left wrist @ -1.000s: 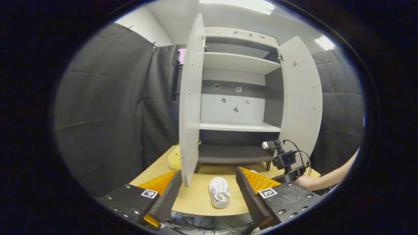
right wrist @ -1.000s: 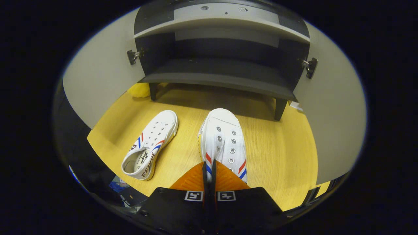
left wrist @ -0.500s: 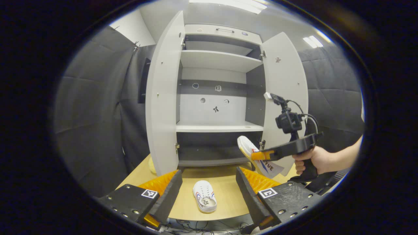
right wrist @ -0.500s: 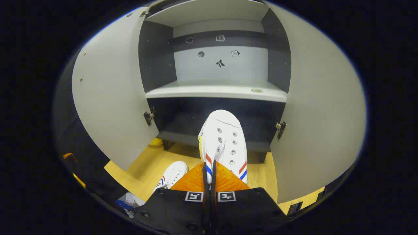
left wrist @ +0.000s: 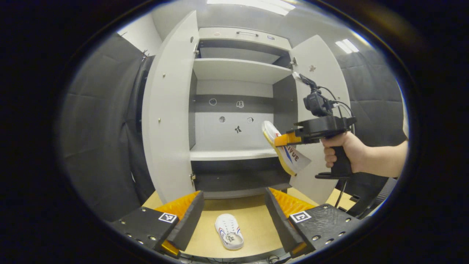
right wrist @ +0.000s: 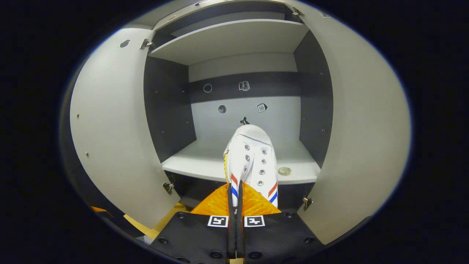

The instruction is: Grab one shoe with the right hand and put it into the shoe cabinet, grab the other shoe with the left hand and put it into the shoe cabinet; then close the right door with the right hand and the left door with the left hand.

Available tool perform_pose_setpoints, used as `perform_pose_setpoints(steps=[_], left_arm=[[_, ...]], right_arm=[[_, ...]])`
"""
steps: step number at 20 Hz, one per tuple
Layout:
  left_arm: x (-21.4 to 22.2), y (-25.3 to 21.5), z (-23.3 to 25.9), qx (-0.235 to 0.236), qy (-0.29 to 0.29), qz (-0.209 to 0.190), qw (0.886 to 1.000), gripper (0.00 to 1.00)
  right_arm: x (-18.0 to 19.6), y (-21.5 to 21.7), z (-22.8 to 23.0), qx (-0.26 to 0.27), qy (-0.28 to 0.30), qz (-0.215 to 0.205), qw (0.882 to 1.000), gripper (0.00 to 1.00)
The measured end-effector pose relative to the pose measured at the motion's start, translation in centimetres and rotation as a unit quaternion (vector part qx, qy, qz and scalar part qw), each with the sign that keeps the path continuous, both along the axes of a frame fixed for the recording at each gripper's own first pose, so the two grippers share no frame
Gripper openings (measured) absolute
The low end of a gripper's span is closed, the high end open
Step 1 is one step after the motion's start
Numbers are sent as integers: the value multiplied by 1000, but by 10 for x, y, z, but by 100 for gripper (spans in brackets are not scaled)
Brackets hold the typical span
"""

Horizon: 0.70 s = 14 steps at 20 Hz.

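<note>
left tongs (left wrist: 234, 212): wide open, low | right tongs (right wrist: 234, 194): squeezed tight on shoe (right wrist: 251, 157), held up high by a hand (left wrist: 342, 150)

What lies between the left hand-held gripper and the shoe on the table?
Nothing: in the left gripper view, bare table separates the open left hand-held gripper from the shoe.

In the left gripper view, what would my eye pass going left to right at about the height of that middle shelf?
Booth's black cloth wall → open left door → middle shelf → held shoe → right gripper → hand on its handle.
</note>
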<state>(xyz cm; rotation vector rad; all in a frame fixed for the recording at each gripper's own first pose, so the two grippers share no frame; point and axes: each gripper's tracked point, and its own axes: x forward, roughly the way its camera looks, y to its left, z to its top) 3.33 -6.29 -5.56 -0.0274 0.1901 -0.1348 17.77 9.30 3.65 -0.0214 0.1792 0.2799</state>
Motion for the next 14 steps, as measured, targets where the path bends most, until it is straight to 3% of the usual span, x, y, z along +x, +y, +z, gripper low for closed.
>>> perform_pose_setpoints(steps=[8,14], left_arm=[[28,-2,16,12,-8,31,999,95],[38,5,27,41,-14,73,996,95]], right_arm=[[95,6,67,43,-57,-14,997,1],[153,18,82,46,-73,-20,996,2]])
